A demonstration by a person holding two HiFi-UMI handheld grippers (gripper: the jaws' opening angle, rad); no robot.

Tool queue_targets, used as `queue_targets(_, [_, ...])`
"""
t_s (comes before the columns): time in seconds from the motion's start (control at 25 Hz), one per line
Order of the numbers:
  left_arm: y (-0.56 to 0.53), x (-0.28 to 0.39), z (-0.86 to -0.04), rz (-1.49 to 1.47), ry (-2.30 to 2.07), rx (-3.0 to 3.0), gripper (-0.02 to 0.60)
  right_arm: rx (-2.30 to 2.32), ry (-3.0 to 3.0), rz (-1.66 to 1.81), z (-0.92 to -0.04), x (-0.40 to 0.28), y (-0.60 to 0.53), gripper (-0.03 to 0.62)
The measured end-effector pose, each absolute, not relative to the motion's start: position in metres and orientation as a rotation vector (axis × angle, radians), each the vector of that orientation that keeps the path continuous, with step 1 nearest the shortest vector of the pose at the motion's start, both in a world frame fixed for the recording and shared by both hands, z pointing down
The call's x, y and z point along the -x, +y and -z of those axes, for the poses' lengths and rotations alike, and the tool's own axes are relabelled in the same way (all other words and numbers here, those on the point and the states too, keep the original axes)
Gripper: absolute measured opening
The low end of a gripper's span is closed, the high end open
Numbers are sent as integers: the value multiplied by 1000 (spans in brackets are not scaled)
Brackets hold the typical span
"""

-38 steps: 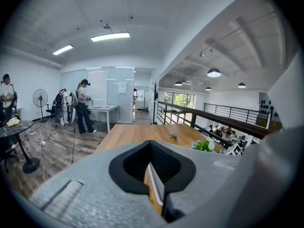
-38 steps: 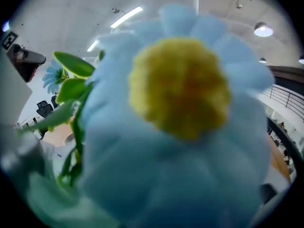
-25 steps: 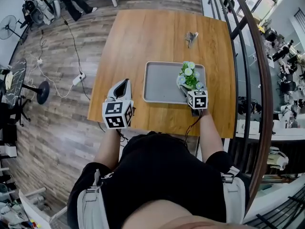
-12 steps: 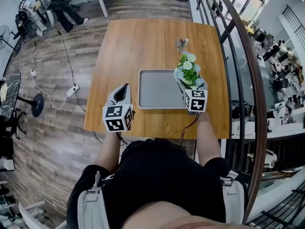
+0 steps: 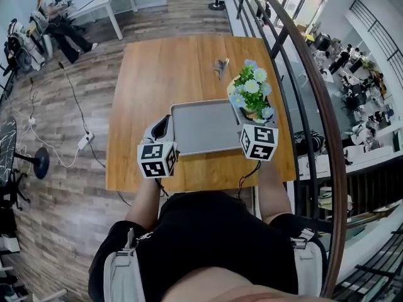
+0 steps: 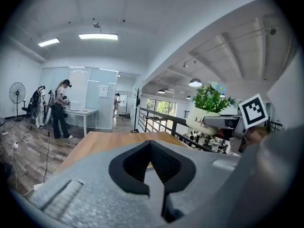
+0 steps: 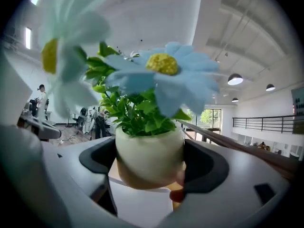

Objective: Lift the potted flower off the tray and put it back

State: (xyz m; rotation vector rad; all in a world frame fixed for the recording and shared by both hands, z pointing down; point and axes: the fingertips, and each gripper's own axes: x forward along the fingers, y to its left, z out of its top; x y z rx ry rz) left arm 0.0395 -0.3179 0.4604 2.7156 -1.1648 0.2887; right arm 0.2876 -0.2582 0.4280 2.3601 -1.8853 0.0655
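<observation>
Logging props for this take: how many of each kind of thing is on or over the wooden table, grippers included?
Grey rectangular tray: 1
White pot of blue and white flowers: 1
Small grey metal object: 1
Grippers: 2, the left gripper and the right gripper
Total: 5

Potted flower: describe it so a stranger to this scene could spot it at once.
Find the wooden table, then the grey tray on it. At the tray's right end, the right gripper holds the potted flower: the only plant, blue and white blooms in a cream pot.
</observation>
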Motion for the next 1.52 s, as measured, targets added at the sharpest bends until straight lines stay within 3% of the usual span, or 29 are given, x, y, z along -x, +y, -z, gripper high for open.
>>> queue_targets(0.72, [-308,-89,-455,-296,-979,-2796,12,-2459,-1837,-53,-408,-308,-207,445])
queue_targets(1.16, [-312,-57,-455,-304,-1094,-2745,12,-2379,-1939,-62,-412,-286,-238,443])
queue_targets(1.52, [-317,-10,-455,-309,-1245,-2676,12,-2296,-1956,-172,-479,-266,-283,443])
